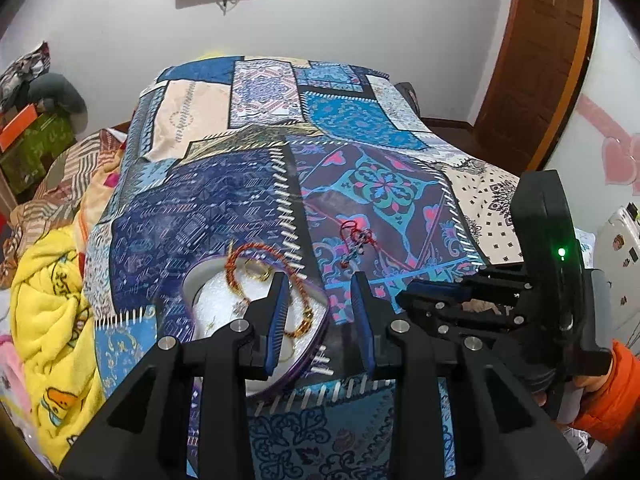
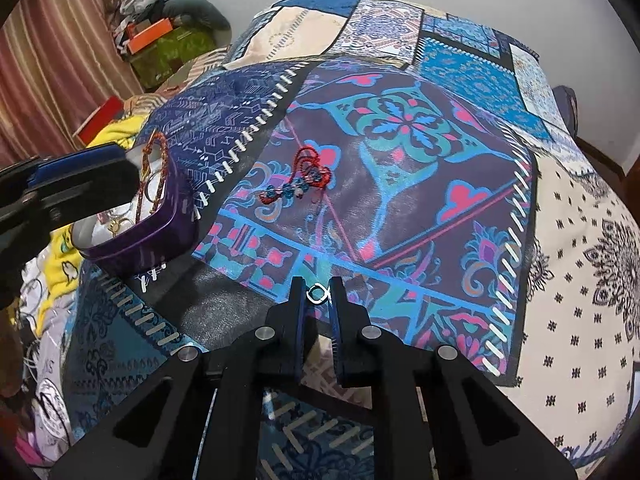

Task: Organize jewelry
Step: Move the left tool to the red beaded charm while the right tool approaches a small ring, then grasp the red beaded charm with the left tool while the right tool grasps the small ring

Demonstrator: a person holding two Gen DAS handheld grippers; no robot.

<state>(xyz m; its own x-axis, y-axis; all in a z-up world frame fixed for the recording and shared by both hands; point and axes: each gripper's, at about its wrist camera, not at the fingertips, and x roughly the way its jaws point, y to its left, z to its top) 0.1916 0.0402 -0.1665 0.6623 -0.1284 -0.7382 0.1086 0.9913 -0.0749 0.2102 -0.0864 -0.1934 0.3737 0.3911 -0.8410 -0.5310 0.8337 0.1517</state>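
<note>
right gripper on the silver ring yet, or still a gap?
Touching. Right wrist view: the right gripper has both fingertips closed against the silver ring, no gap visible.

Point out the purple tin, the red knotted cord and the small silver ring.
purple tin (image 2: 160,236): right wrist view, its near side wall.
red knotted cord (image 2: 308,178): right wrist view, the knot's middle.
small silver ring (image 2: 317,293): right wrist view, the loop's band.

The left gripper's near finger (image 1: 276,312) is covering part of the purple tin (image 1: 316,344), hiding some of the jewelry lying inside. In the right wrist view the same gripper is blocking the tin's far left corner, and the small pieces inside are showing too tiny to identify. An orange sleeve (image 1: 612,396), right of the tin, is running off the frame's edge.
</note>
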